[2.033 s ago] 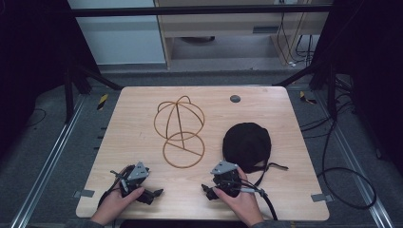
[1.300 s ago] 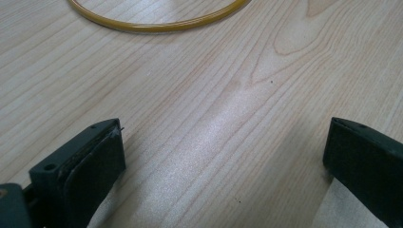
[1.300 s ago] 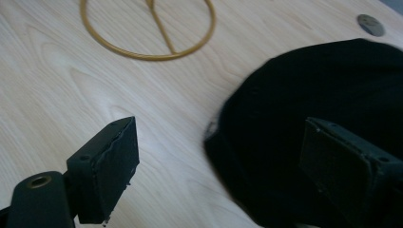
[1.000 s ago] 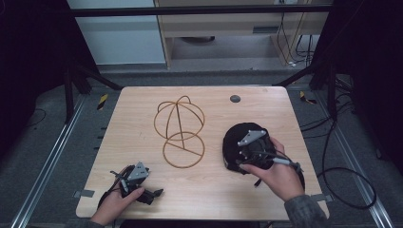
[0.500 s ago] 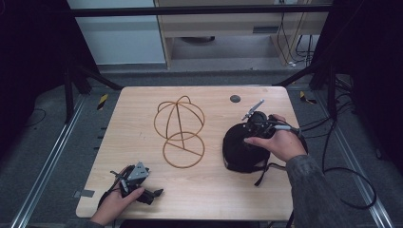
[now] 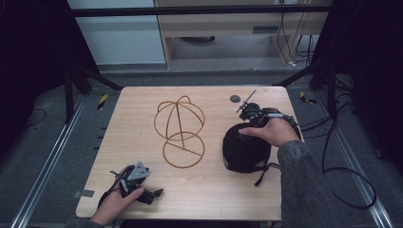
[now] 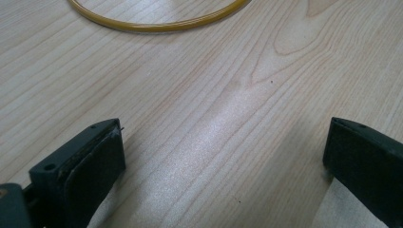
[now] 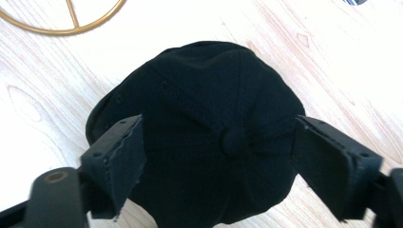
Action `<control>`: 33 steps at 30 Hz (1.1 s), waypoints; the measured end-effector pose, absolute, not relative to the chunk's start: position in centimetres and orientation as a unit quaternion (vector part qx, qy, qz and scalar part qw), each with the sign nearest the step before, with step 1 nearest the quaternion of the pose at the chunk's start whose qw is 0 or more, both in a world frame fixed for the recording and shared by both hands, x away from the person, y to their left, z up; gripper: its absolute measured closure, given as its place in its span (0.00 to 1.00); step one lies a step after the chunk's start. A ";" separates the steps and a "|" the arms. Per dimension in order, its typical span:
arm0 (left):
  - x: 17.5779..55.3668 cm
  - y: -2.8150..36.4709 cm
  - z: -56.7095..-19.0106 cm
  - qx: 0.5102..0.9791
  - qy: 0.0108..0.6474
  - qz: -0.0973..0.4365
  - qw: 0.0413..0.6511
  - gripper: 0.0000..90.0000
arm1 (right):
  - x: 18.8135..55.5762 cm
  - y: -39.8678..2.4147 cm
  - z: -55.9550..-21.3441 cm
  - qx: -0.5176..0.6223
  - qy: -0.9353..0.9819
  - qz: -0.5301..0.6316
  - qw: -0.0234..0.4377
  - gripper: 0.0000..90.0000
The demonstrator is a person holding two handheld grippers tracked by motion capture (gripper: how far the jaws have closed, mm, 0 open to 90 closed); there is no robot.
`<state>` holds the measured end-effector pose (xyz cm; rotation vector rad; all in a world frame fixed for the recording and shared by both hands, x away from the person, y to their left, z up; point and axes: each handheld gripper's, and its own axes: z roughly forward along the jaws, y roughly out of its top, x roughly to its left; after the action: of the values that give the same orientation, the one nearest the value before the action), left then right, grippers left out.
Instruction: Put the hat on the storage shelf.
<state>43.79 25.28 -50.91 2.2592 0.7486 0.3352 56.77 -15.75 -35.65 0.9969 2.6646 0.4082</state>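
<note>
The black cap (image 6: 244, 149) lies on the wooden table (image 6: 209, 190), directly under the right tool (image 6: 249, 111), which the person's right hand (image 6: 271, 130) holds above its far edge. In the right gripper view the cap (image 8: 209, 123) shows between the two jaws, which stand wide apart with the button at its crown nearer the right-hand jaw; neither jaw touches the fabric as far as I can tell. A strap trails from the cap's near side toward the person's sleeve.

Beyond the cap from that tool sits a gold wire hat stand (image 6: 180, 128), a ring base flat on the table with a domed frame rising behind it; part of the ring (image 8: 62, 21) shows at the top of the right gripper view.

The left tool (image 6: 138, 183) rests low by the table's near edge in the left hand (image 6: 116, 202), well apart from the cap. Its jaws are spread wide over bare wood, with the stand's ring (image 7: 157, 19) ahead of them.
</note>
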 end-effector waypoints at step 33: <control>43.8 25.3 -50.9 0.877 0.291 0.130 0.361 0.00 | 58.6 -15.8 -38.1 0.371 0.918 0.119 0.077 0.71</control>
<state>43.79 25.28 -50.91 2.2588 0.7489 0.3346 58.61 -15.83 -38.14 1.1117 2.7506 0.3572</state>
